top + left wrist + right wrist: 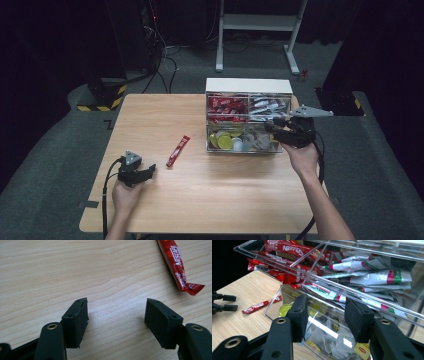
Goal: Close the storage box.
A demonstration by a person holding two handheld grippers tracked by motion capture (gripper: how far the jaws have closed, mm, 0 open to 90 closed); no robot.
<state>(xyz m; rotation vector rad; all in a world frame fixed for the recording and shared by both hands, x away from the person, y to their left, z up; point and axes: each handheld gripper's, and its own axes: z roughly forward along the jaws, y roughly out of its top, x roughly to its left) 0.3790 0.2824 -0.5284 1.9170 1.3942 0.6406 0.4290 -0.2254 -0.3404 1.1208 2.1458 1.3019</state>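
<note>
Meanwhile, both tools gape released: left (116, 317) near glossy red sachet (178, 266), right (325, 315) over clear box (287, 265).

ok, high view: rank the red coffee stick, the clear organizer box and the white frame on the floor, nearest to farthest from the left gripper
From the left gripper:
1. Red coffee stick, lying on the table up and to its right.
2. Clear organizer box, across the table at the far right edge.
3. White frame, on the floor beyond the table.
</note>
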